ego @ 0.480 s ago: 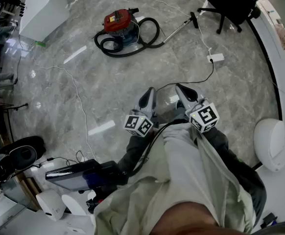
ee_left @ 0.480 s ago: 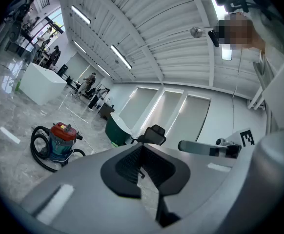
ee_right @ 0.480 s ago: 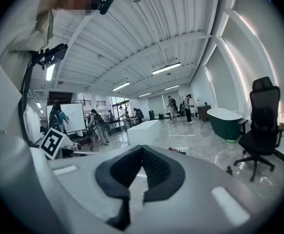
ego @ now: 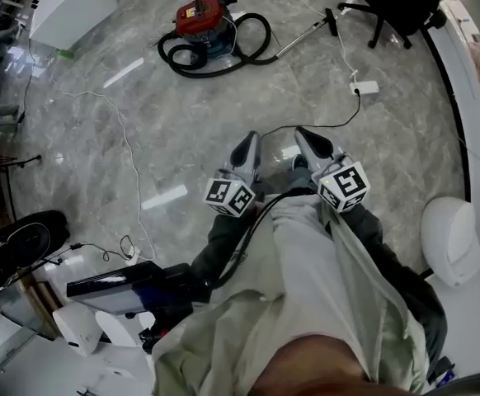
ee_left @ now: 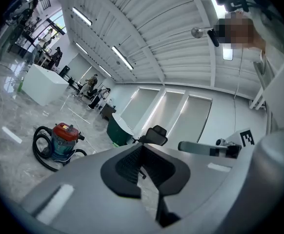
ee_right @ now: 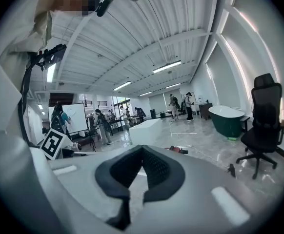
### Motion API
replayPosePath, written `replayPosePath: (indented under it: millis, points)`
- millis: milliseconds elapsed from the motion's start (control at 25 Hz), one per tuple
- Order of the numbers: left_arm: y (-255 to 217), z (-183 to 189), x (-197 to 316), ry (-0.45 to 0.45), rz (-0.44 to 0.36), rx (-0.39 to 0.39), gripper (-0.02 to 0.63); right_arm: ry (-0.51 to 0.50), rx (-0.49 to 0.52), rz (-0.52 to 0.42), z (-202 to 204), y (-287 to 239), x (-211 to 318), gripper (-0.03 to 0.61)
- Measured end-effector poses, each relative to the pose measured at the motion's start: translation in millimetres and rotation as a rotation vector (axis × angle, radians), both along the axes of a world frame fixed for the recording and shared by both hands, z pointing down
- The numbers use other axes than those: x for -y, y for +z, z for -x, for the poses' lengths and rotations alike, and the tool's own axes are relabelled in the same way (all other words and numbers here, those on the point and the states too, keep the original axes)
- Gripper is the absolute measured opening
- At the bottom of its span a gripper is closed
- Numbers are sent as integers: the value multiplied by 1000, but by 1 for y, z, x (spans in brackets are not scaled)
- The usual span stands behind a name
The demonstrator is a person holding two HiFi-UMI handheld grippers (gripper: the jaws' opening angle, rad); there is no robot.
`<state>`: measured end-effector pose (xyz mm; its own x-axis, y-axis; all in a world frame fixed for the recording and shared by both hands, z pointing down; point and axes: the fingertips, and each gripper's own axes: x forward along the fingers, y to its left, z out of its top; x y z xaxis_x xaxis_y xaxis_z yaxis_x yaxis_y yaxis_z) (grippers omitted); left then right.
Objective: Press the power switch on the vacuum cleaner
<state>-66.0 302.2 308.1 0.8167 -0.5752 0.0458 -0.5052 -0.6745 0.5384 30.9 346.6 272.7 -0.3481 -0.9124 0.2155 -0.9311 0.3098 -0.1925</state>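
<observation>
Fingers (ee_left: 127, 169) touching, both sides; vacuum cleaner (ego: 203, 19) switch seemingly indistinct.

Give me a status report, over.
Left gripper, right gripper: jaws shut, empty, held close to body. Vacuum cleaner far across floor, untouched, hose coiled round it. Black cable on floor just ahead.

I hold my left grey plastic gripper (ego: 249, 145) and my right grey plastic gripper (ego: 307, 142) side by side, near each other, low in front of my body, both pointing forward. On each, the black-padded fingers (ee_left: 125, 168) are closed tip to tip, gripping nothing.
</observation>
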Motion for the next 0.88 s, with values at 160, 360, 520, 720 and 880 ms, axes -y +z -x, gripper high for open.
replayPosePath:
  millis: [160, 360, 520, 720, 880]
  points:
    - [-2, -4, 0, 2, -7, -5, 6, 13, 22, 12, -6, 1, 0, 2]
    - [3, 2, 0, 7, -7, -3, 6, 28, 45, 23, -1, 10, -2, 0]
    - [3, 2, 0, 0, -3, 6, 6, 34, 57, 29, -3, 9, -1, 0]
    - [9, -8, 0, -27, 8, 27, 6, 21, 77, 28, -16, 13, -2, 0]
    - [13, -26, -2, -79, 6, 36, 6, -15, 82, 39, -41, 21, -1, 0]
